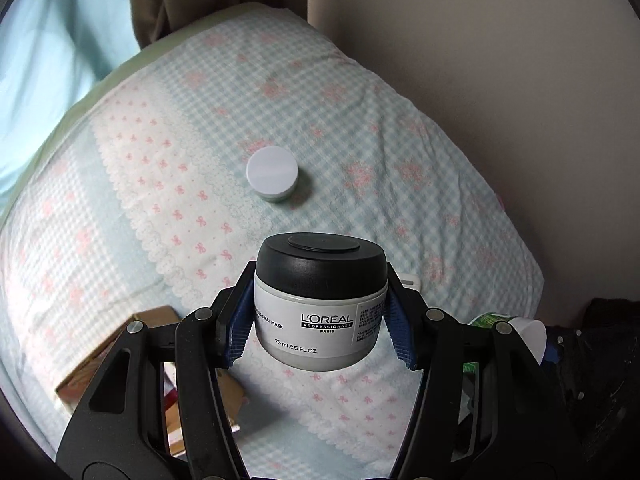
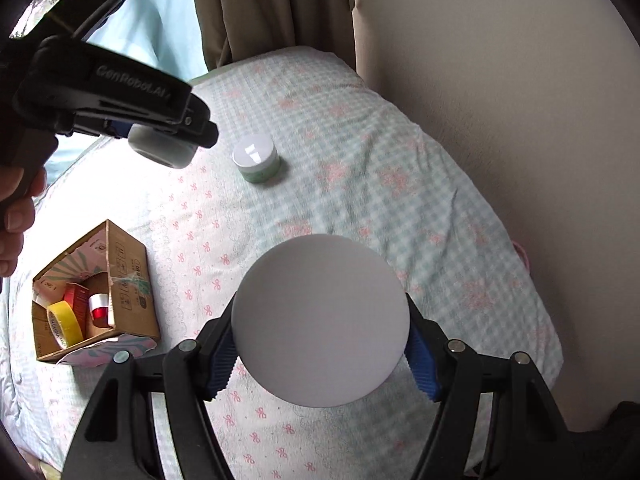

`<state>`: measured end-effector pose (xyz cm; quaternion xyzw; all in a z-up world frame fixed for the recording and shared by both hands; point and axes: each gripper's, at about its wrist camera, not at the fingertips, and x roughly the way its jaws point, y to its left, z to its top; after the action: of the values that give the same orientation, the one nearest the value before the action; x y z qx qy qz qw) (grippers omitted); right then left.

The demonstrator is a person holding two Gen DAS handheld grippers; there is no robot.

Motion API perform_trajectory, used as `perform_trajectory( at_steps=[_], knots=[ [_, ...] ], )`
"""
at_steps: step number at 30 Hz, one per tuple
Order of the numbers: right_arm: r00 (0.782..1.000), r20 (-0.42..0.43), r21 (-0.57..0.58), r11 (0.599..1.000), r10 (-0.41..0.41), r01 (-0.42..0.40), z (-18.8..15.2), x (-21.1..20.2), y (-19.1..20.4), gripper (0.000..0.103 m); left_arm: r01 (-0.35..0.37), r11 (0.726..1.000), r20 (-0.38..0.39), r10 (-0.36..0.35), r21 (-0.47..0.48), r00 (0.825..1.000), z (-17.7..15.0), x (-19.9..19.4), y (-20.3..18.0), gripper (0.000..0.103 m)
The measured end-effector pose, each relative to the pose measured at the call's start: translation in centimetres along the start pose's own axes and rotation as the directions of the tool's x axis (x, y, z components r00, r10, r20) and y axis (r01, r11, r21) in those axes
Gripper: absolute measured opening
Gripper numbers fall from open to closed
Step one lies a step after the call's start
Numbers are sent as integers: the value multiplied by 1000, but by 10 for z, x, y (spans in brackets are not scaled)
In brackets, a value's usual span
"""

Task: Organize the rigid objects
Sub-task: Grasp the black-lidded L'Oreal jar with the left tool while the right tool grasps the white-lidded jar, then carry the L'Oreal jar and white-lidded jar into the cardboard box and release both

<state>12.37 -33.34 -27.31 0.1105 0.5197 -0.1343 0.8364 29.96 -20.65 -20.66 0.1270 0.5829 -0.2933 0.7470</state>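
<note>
My left gripper (image 1: 320,320) is shut on a grey L'Oréal jar (image 1: 320,312) with a black lid, held upright above the bed. In the right wrist view the left gripper (image 2: 176,136) shows at upper left with the grey jar (image 2: 160,148) under it. My right gripper (image 2: 320,344) is shut on a white round-topped jar (image 2: 320,320), which fills the space between the blue pads. A small green jar with a white lid (image 1: 273,174) stands on the checked blanket ahead; it also shows in the right wrist view (image 2: 256,160).
An open cardboard box (image 2: 128,280) lies at left on the blanket (image 2: 400,184) with yellow tape (image 2: 64,324), a red box and a red-white item inside. The box edge shows in the left wrist view (image 1: 120,344). A wall (image 2: 500,80) and curtain (image 2: 272,8) bound the bed.
</note>
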Motion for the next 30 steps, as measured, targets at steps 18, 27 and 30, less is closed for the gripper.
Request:
perform_trajectory(
  at_steps=[18, 27, 30],
  knots=[
    [963, 43, -272, 930, 266, -245, 59, -118, 125, 68, -145, 913, 133, 209, -381, 969, -177, -175, 157, 54],
    [928, -78, -341, 865, 365, -369, 60, -96, 236, 68, -177, 866, 71, 236, -468, 969, -243, -147, 217, 54],
    [922, -118, -350, 853, 369, -387, 61, -75, 262, 68, -171, 865, 56, 223, -473, 973, -244, -123, 225, 54]
  ],
)
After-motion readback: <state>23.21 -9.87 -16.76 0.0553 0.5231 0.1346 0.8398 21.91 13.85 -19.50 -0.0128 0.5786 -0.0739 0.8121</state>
